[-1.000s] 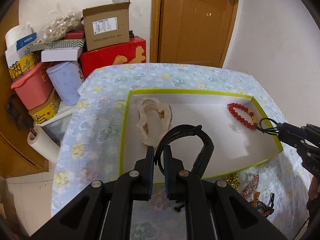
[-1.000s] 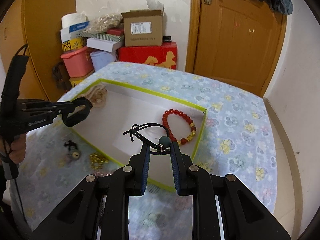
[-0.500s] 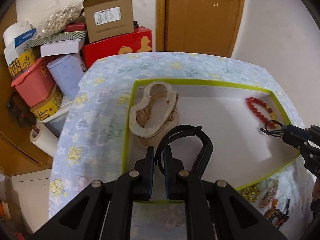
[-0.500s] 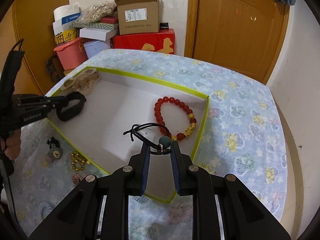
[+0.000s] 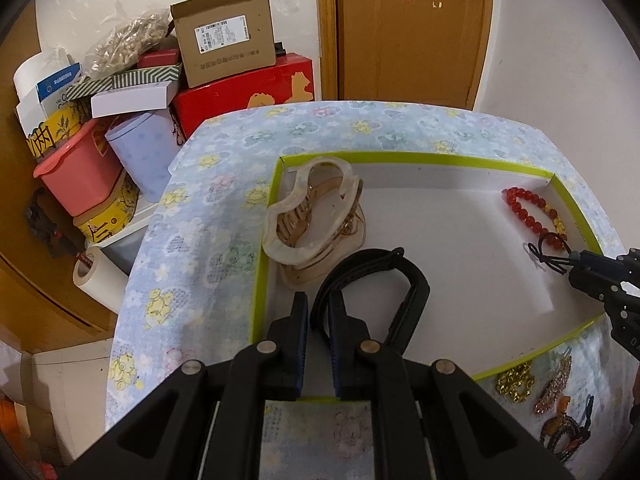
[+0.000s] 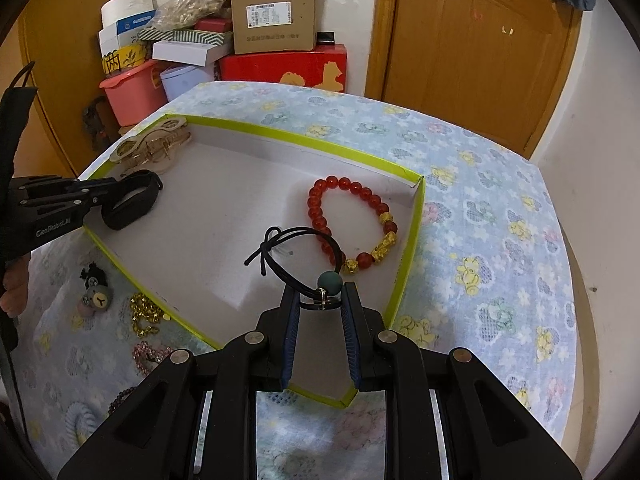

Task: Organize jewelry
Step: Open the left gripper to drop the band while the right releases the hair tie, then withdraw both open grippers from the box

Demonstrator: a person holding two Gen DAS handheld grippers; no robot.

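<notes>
1. Jewelry lay both inside and beside a shallow white box (image 5: 460, 264) with a lime-green rim, which sat on a table under a pale blue floral cloth (image 6: 480, 208).
2. The left gripper (image 5: 318, 310) held a black band (image 5: 404, 280), its fingers (image 5: 300, 316) closed on one side of the loop; the jaws had just eased apart slightly, yet the band stayed pinched between them, over the box's near left part.
3. The right gripper (image 6: 318, 304) was clamped on a black cord hair tie (image 6: 296, 256) at its small metal ring beside the dark green bead (image 6: 329, 283), with the cord's knot reaching out over the box floor.
4. Inside the box, a translucent beige hair claw (image 5: 316, 216) sat in the far left corner, just beyond the band.
5. A red bead bracelet (image 6: 352, 224) with a few gold beads lay on the box floor by the right wall, just beyond the cord's loop; whether the two touched could not be told.
6. On the cloth outside the box's near edge lay a gold chain (image 6: 146, 314), a pink sparkly clip (image 6: 146, 354), a small bear charm (image 6: 96, 298) and an orange-and-black piece (image 5: 564, 428).
7. Beyond the table's far left stood a stack of boxes: a cardboard carton (image 6: 274, 14) on a red box (image 6: 288, 64), with a pink tub (image 6: 132, 96) beside them.
8. A wooden door (image 6: 472, 52) stood behind the table on the far side.
</notes>
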